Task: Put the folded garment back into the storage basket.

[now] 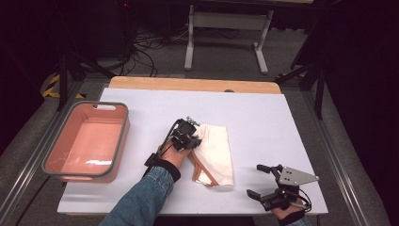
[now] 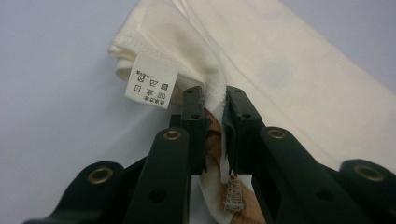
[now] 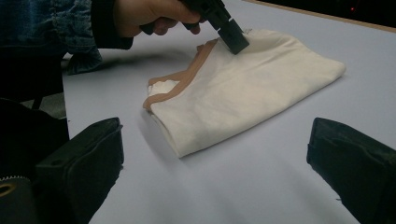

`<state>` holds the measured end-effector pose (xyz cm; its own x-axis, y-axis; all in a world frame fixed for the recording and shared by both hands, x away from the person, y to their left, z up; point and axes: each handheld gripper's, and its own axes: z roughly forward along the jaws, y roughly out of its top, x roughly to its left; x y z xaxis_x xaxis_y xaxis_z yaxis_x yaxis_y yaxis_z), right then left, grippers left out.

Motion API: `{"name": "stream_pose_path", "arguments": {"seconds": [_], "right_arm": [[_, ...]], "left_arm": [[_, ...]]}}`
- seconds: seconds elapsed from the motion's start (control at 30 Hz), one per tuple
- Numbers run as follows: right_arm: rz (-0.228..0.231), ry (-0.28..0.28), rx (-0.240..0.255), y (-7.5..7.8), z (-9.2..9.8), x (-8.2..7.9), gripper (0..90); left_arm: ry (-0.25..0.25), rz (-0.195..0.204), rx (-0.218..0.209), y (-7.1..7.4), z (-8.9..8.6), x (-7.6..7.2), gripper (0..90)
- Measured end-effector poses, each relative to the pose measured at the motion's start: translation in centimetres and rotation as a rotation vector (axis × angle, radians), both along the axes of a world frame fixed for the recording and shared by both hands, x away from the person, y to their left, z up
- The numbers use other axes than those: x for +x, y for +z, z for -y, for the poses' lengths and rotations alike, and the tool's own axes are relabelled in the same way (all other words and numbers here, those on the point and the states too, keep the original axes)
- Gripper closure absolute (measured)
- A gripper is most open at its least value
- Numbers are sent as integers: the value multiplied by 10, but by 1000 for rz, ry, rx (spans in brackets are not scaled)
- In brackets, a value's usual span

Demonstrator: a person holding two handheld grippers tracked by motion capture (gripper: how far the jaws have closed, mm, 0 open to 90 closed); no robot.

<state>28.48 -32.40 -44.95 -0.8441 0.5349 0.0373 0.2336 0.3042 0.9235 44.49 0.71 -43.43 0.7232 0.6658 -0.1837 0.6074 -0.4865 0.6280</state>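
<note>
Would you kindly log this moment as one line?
left gripper: shut on folded cream garment | right gripper: open, apart | pink tub: empty

Soft, matt cream cloth garment edged with tan knitted trim, white printed fabric care label stitched at its hem, smooth matt white table sheet beneath it, glossy salmon-pink plastic tub beside it, matt black plastic left gripper clamped on it.

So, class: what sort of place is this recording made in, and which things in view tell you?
Probably a lab or workshop test bench, not a home: a white table framed by metal rails, loose cables on grey floor, and hand-held grippers working a folded cream garment.
</note>
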Motion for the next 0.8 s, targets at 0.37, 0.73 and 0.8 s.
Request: {"name": "stream_pose_path", "arguments": {"seconds": [0.37, 0.73, 0.8], "right_arm": [[1, 1, 1, 0, 0, 0, 43], [8, 4, 2, 0, 0, -1, 43], [8, 4, 3, 0, 0, -1, 43]], "left_arm": [[-12, 87, -133, 19, -8, -17, 804], [-21, 232, -274, 35, -16, -39, 804], [-23, 249, -292, 38, -18, -42, 804]]}}
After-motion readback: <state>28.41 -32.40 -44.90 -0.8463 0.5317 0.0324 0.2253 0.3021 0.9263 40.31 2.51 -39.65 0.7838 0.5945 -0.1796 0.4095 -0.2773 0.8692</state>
